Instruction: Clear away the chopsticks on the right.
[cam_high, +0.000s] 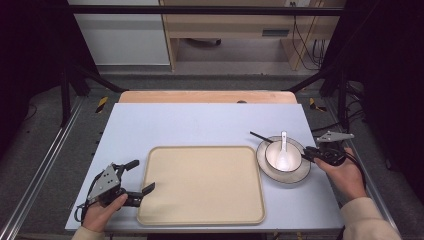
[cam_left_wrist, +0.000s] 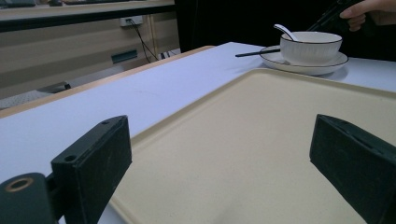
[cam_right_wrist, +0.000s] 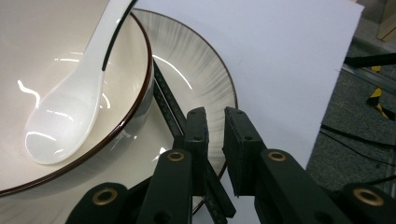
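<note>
Two black chopsticks (cam_right_wrist: 170, 105) lie across the plate (cam_right_wrist: 196, 74) beside the slightly parted, empty right gripper (cam_right_wrist: 215, 135); left gripper (cam_high: 137, 177) gapes wide over the tray (cam_left_wrist: 261, 140).

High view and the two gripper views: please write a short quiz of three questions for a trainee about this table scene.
1. True or false: the white ceramic spoon lies on the flat beige rectangular tray.
2. What stands on the round white plate with a dark rim? A) the white bowl with a dark rim B) a glass C) a metal pot
3. Fill in: the jaws of the left gripper stand ____ at the tray's left edge.

Key
1. False: it rests in the bowl.
2. A
3. open
</note>
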